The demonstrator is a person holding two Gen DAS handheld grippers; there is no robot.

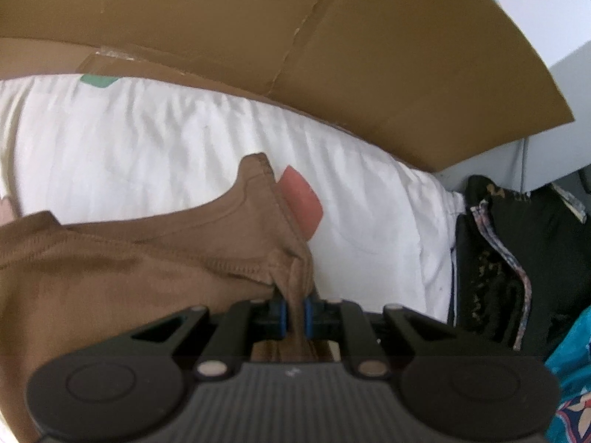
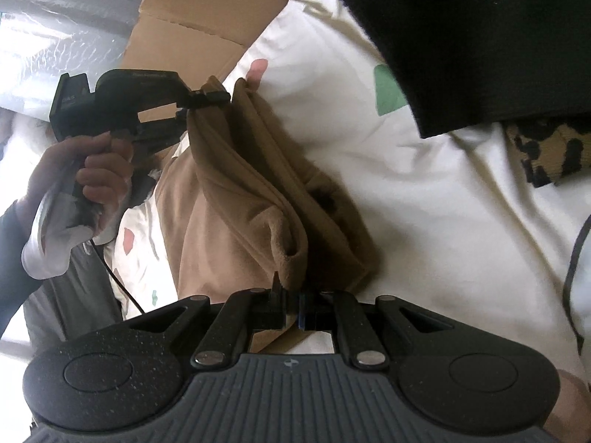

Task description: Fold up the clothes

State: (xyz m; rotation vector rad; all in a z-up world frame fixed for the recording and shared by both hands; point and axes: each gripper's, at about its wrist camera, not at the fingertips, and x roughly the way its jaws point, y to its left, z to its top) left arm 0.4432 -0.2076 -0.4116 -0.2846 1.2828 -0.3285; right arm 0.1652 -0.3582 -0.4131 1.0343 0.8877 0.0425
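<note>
You have almost nothing to read here. In your right wrist view, the black camera block [image 2: 68, 96] at the rear of the left gripper [image 2: 207, 96], just above the hand [image 2: 88, 181] that holds it, carries a few small pale letters on its side, too blurred to make out. The top of that same gripper's body, just ahead of the block, bears a faint embossed line that cannot be read either. In your left wrist view no text, label, brand, number or sign can be read on anything.
</note>
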